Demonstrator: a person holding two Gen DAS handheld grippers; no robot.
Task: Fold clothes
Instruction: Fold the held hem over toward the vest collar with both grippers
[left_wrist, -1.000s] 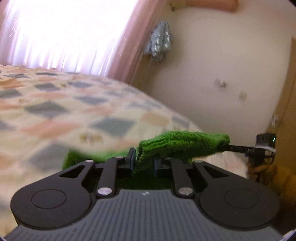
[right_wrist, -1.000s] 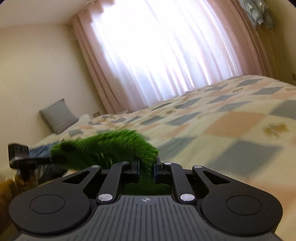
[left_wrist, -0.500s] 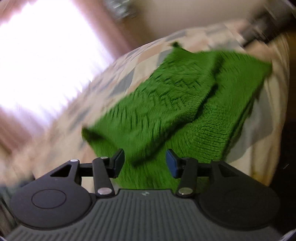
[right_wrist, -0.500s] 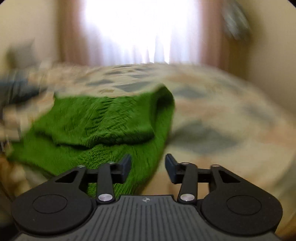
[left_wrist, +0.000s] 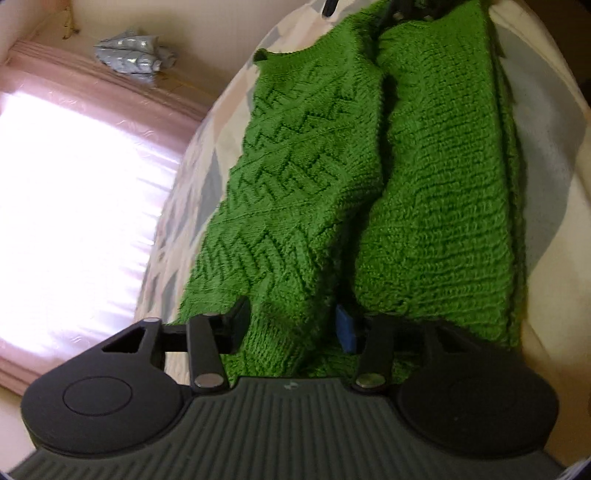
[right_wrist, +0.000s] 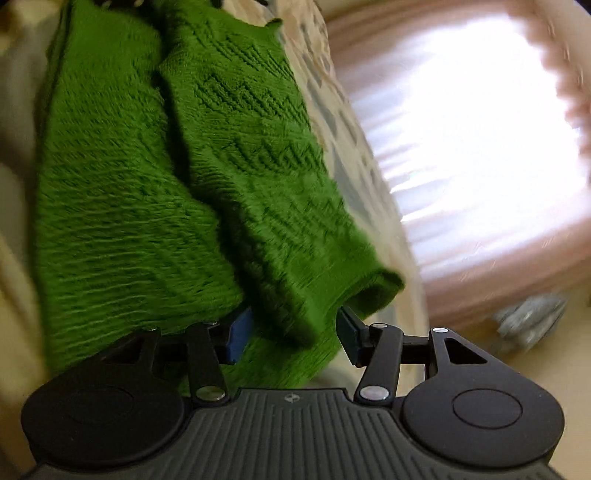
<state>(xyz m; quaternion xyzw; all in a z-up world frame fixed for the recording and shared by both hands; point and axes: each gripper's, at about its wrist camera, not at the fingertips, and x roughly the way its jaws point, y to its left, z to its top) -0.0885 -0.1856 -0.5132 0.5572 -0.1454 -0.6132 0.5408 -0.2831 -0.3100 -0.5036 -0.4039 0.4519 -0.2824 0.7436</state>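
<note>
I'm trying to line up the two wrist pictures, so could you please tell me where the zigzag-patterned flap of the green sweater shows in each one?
Left wrist: the zigzag-patterned flap runs from top centre down to between the open fingers of the left gripper, left of the plain-knit part.
Right wrist: the flap runs from top centre to the right gripper, right of the plain-knit part.
Shared landmark: the bright pink-curtained window.

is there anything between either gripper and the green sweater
Nothing visible. The left gripper and the right gripper are both open, each with a fold of the sweater lying between its fingers on the bed.
</note>
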